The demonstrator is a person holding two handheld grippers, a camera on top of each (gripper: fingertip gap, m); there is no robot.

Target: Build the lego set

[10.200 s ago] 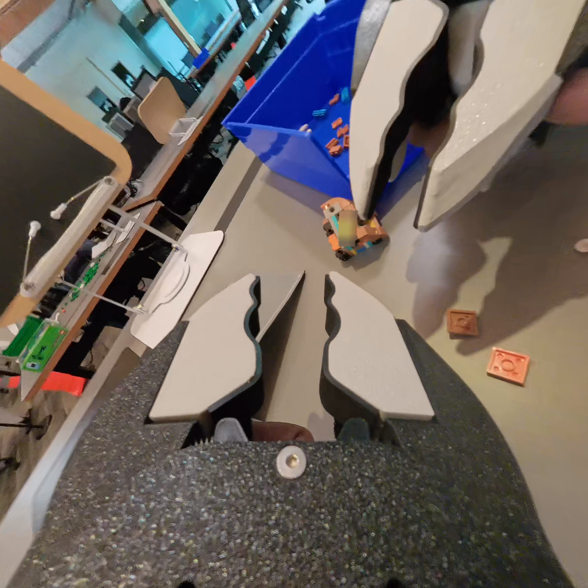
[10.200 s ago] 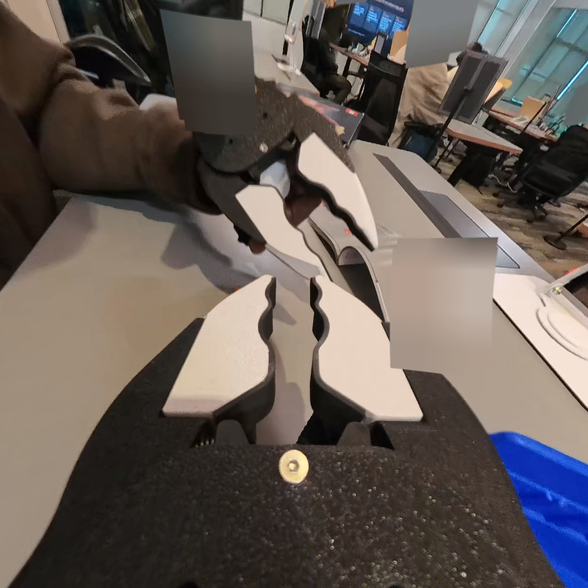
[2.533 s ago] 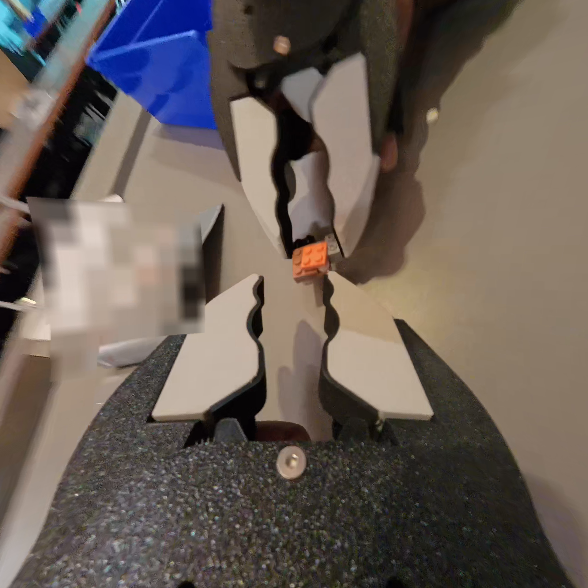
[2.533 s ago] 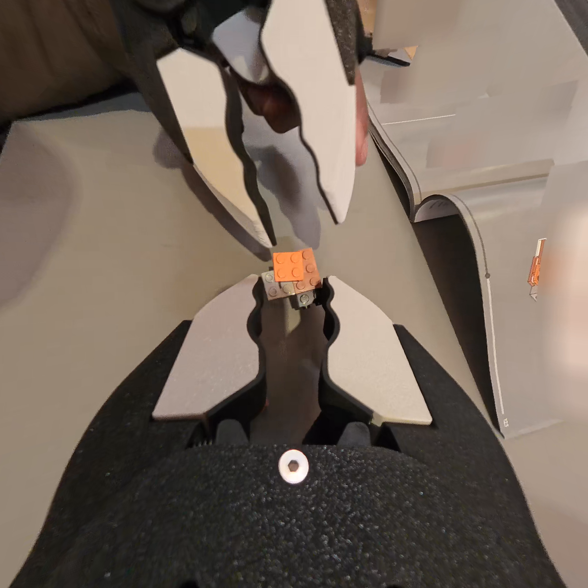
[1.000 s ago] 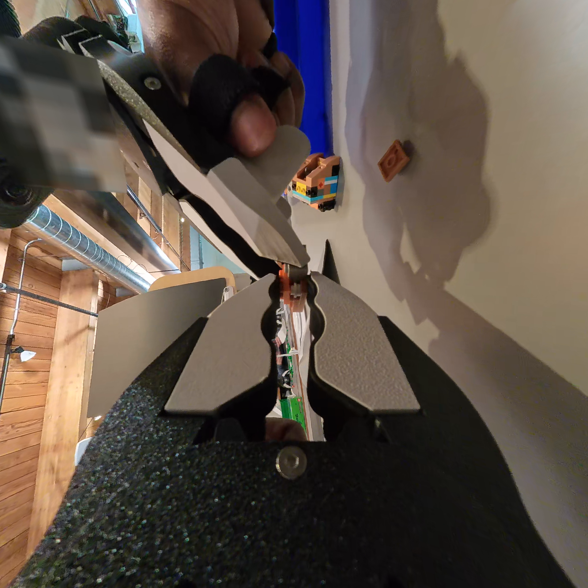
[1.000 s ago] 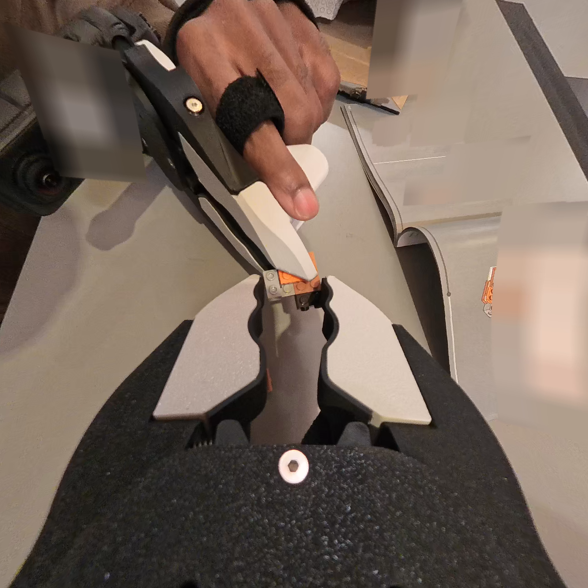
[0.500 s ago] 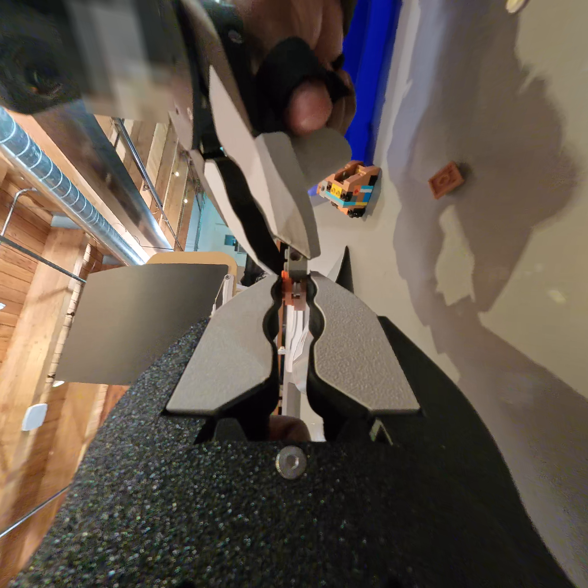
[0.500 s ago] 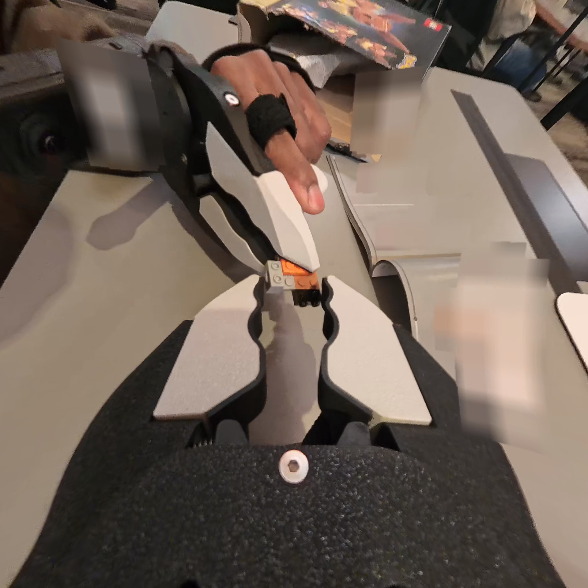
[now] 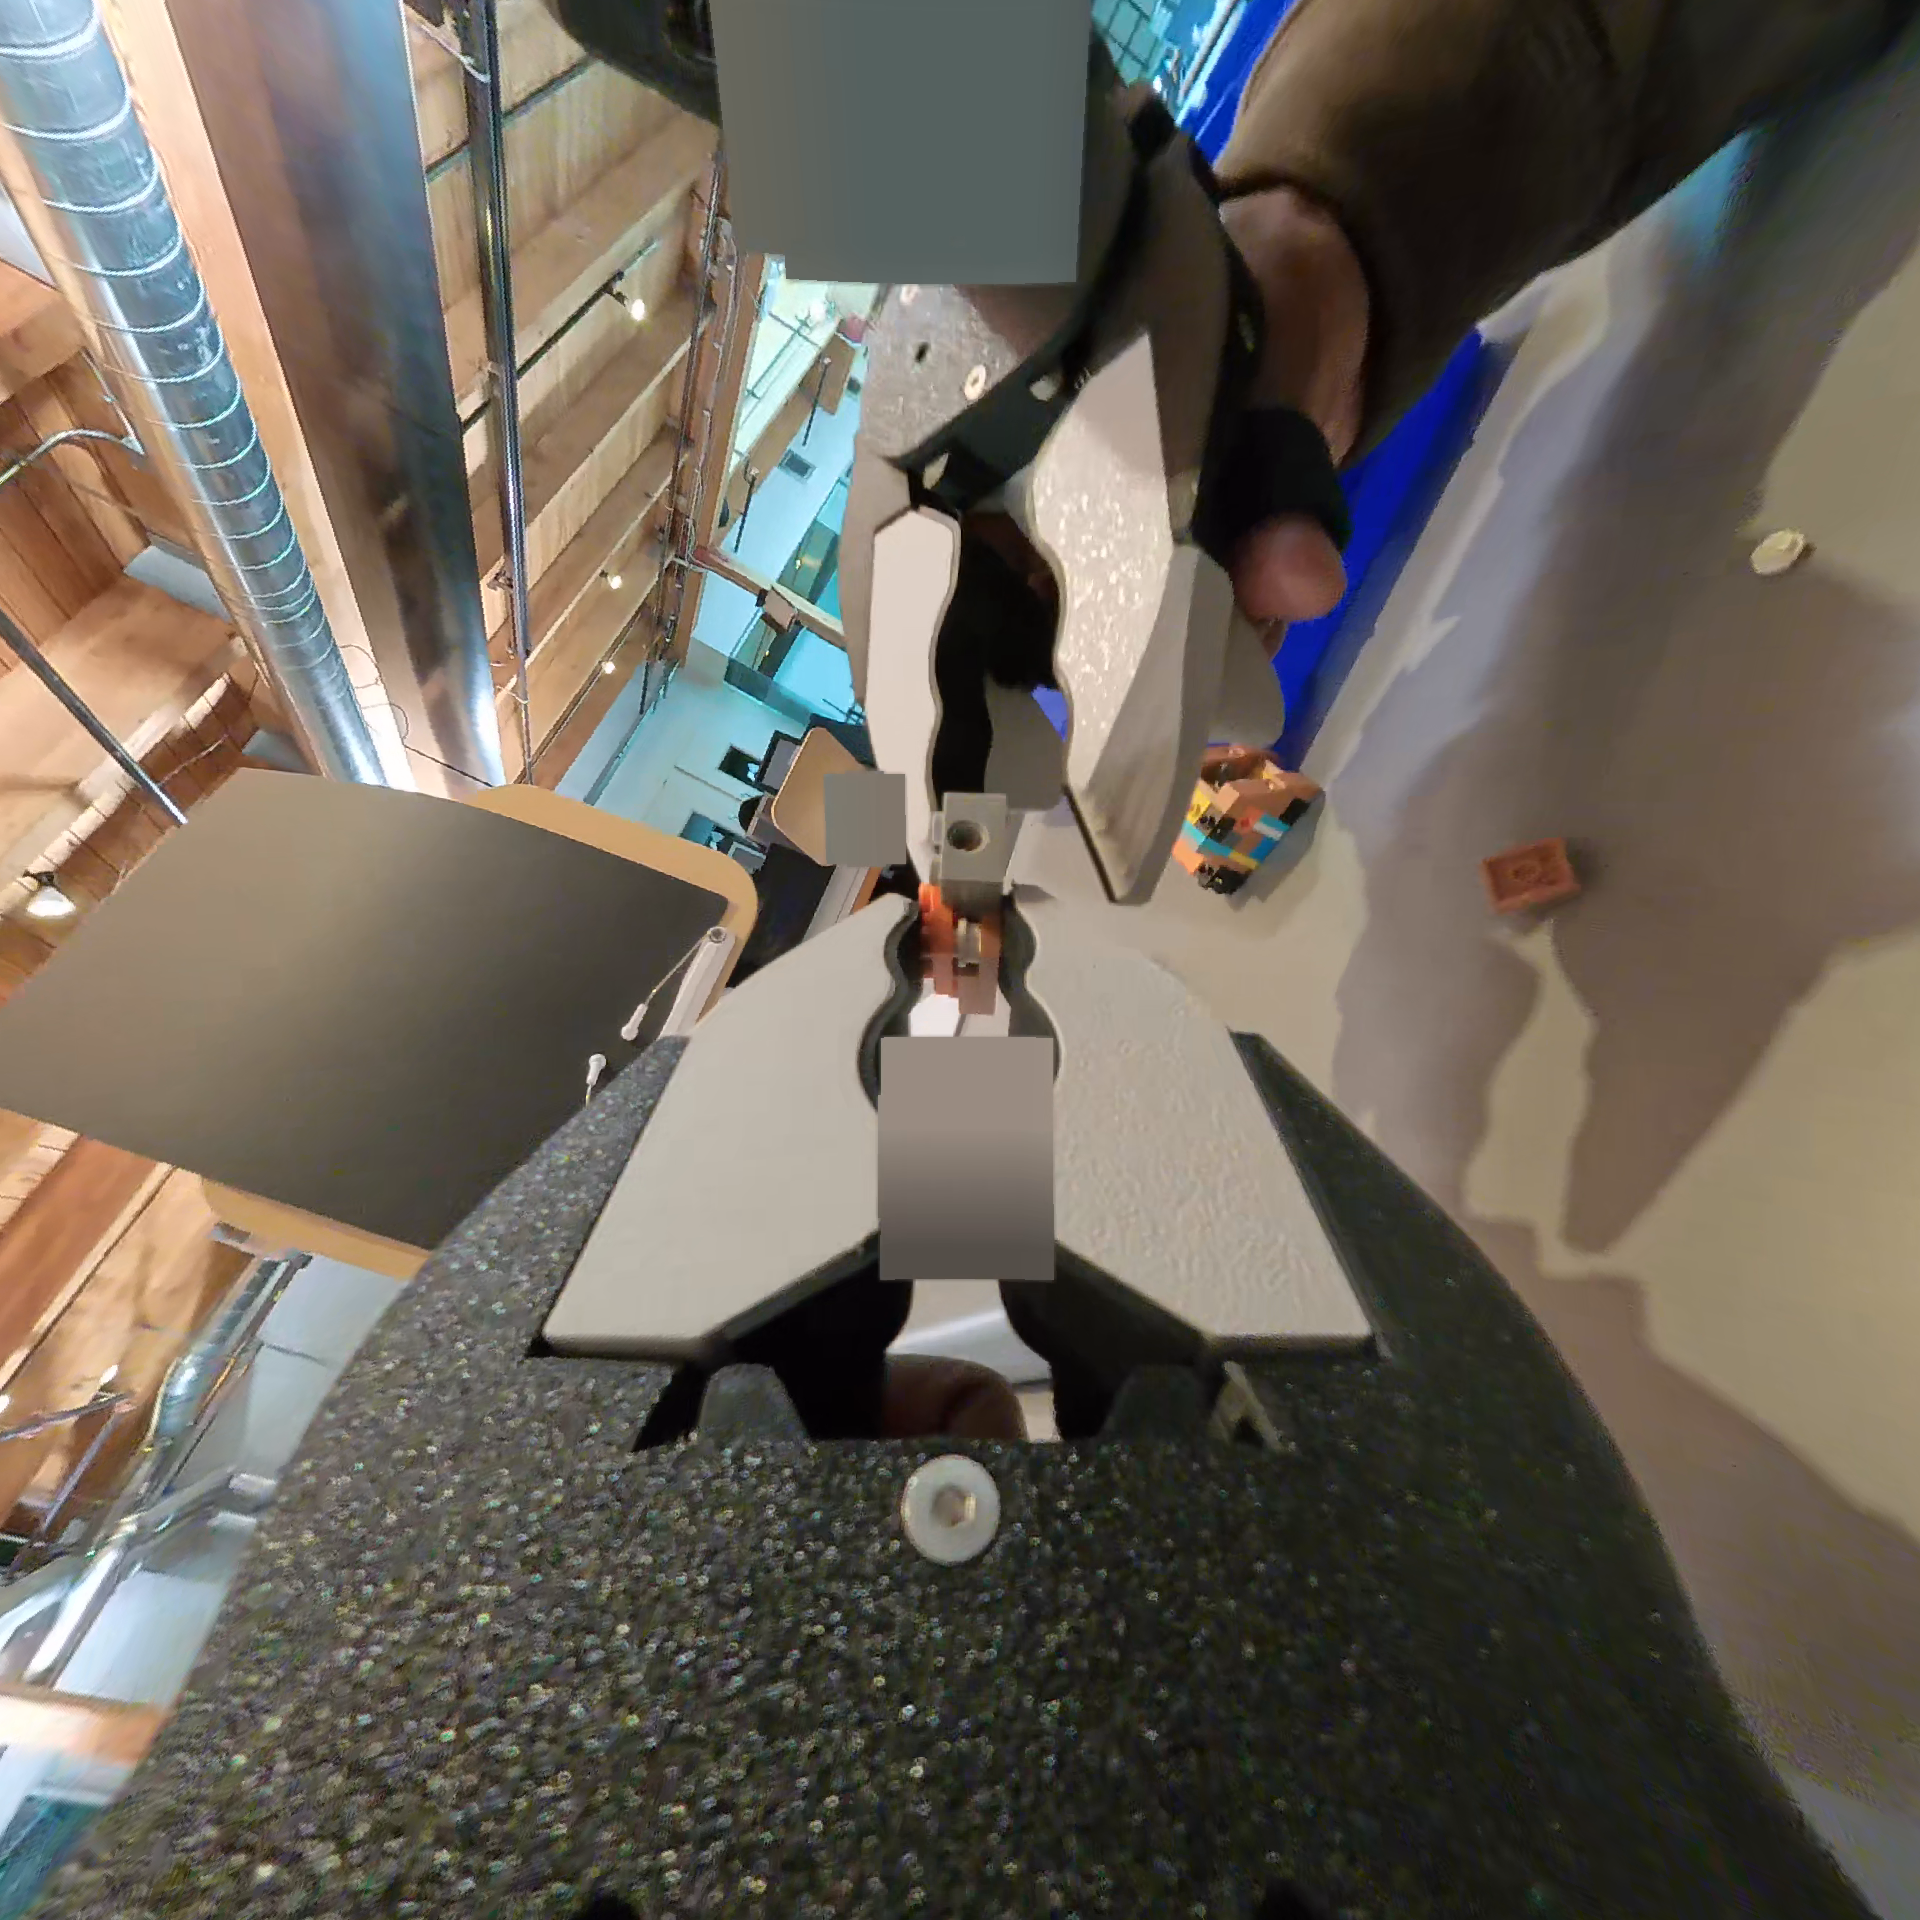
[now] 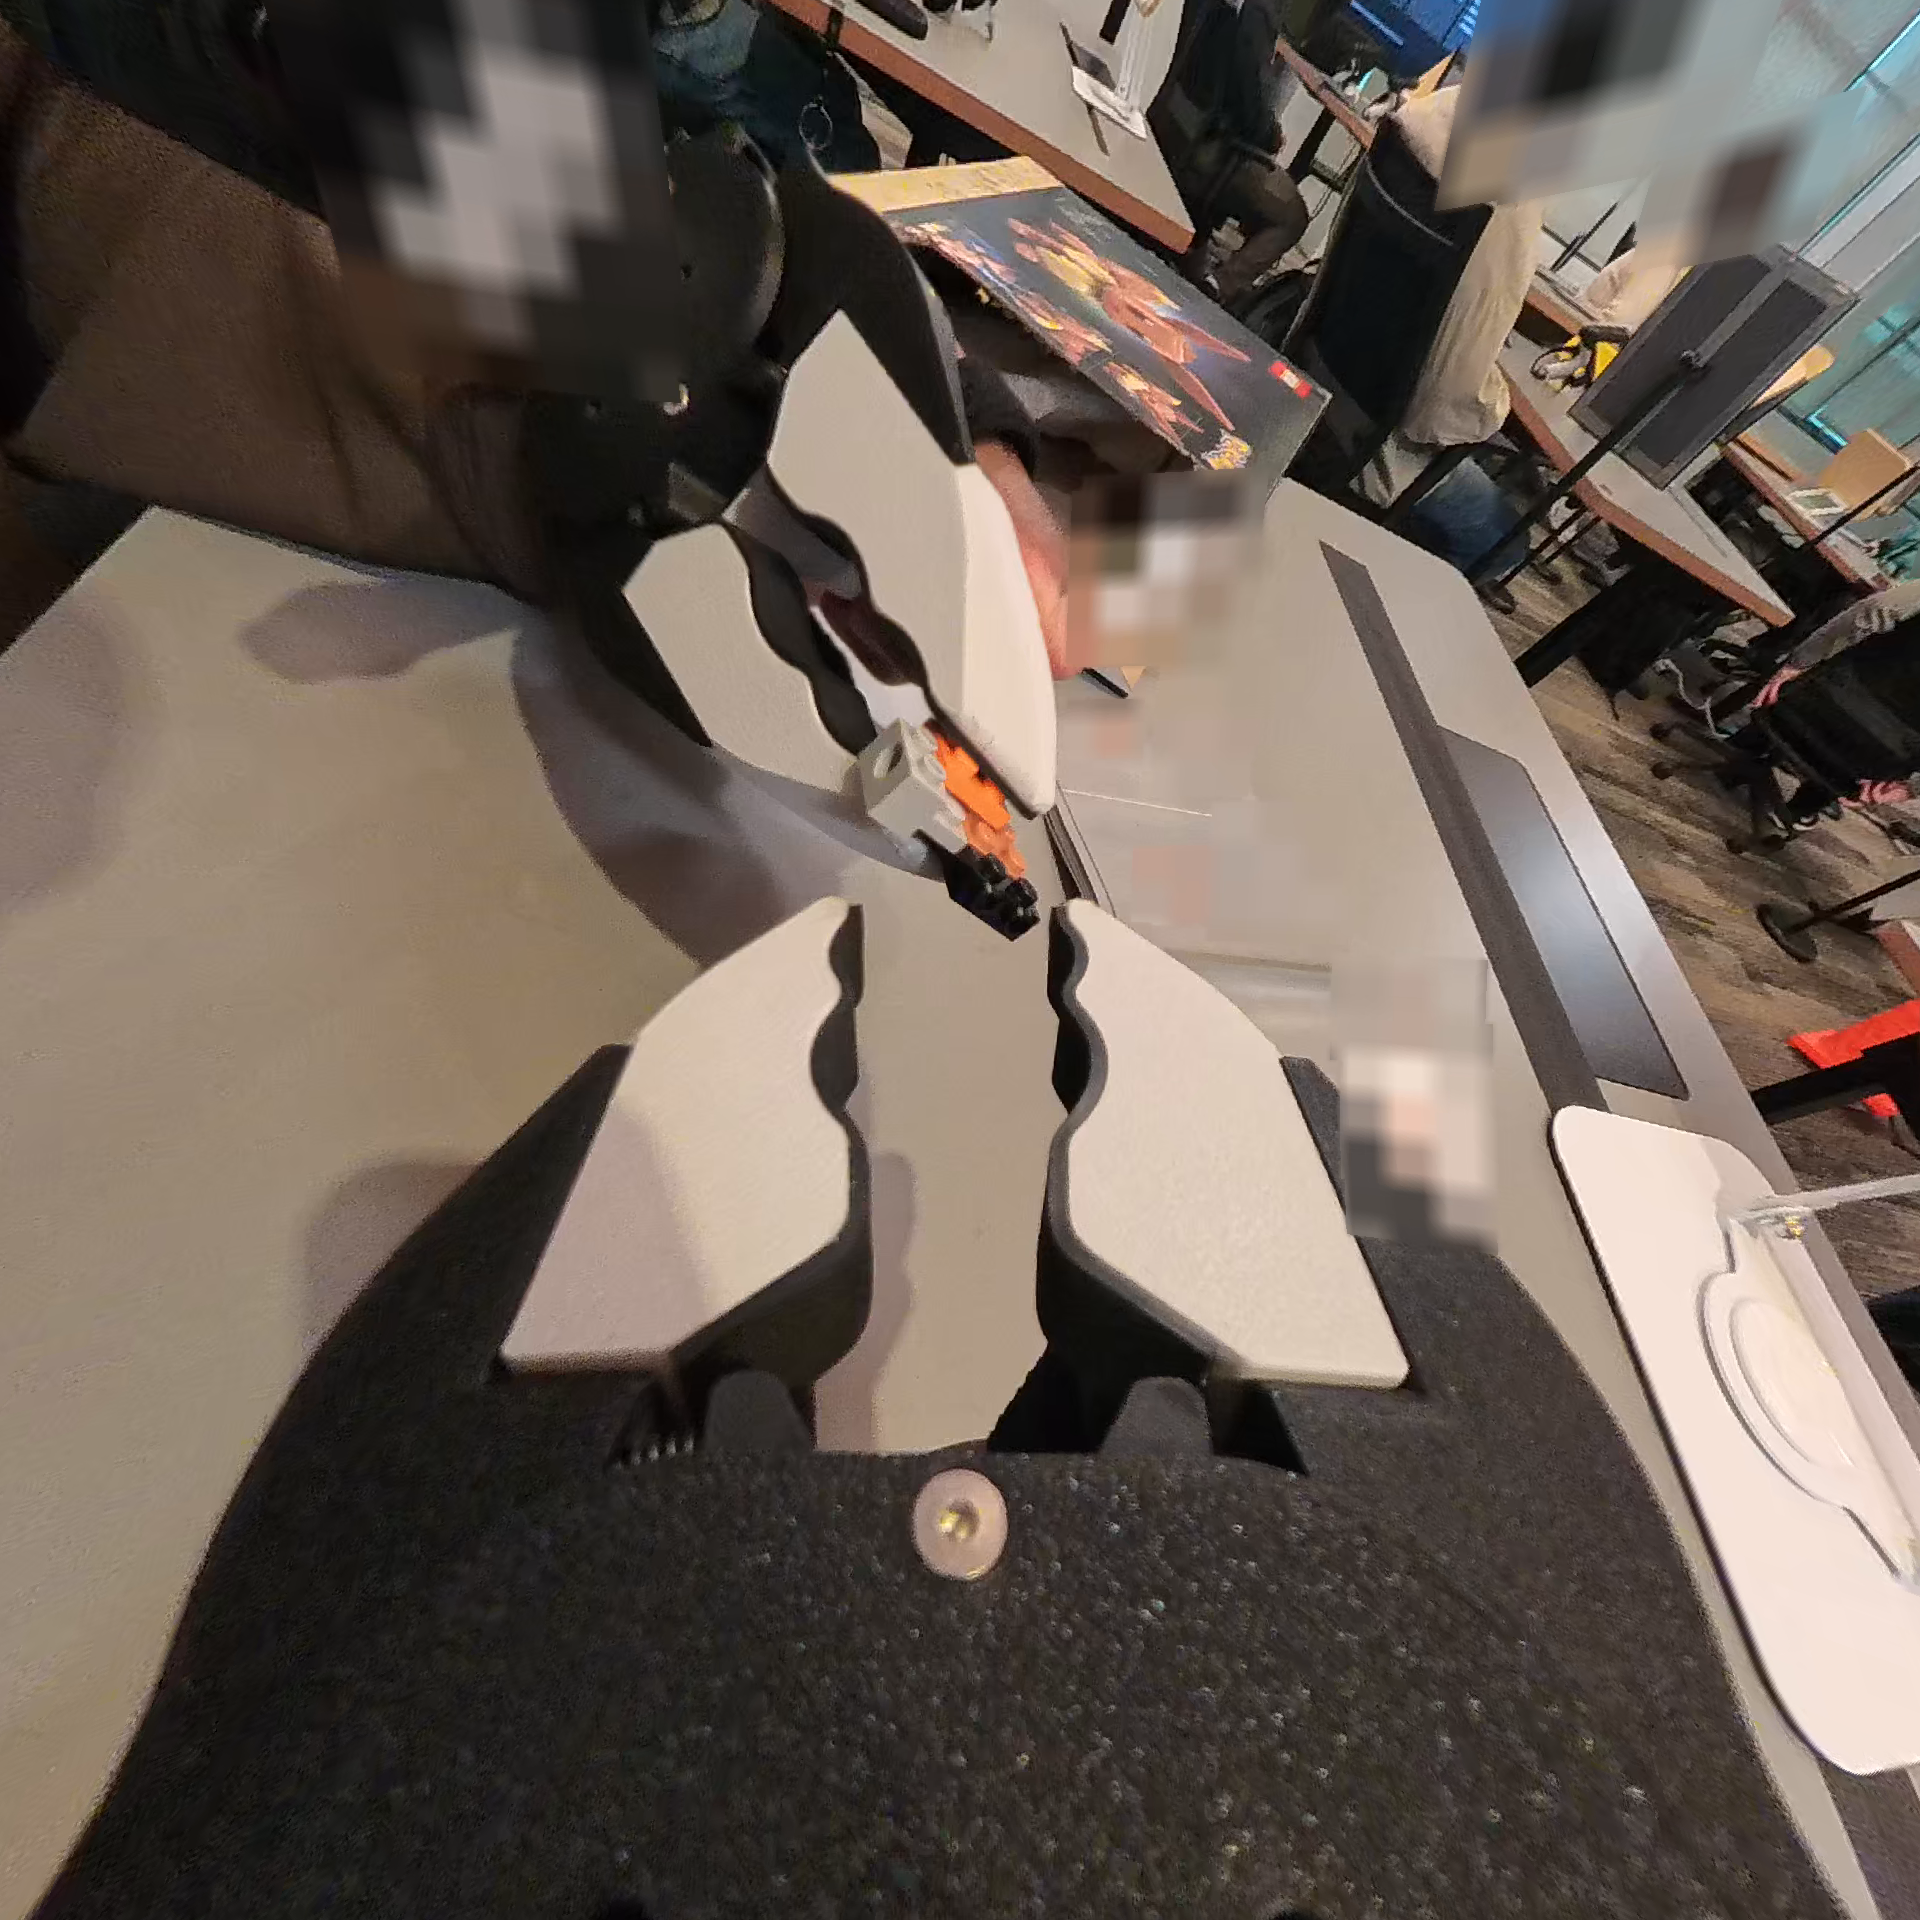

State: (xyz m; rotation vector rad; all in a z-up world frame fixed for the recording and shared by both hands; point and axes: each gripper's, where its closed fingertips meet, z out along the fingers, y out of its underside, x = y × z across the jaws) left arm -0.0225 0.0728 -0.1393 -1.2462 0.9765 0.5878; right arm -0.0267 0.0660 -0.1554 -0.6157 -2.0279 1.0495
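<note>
now that the right tongs [image 10: 956, 914] have let go and gape empty, the left tongs [image 9: 961, 925] alone pinch the small brick cluster [image 10: 940, 805], so the handover looks done.

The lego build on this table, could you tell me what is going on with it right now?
A person is building a lego set with a gripper in each hand. The left gripper is shut on a small assembly of grey, orange and black bricks, held above the table. The right gripper is open and empty, just short of the assembly. A partly built model and a loose brown plate lie on the table near a blue bin.
</note>
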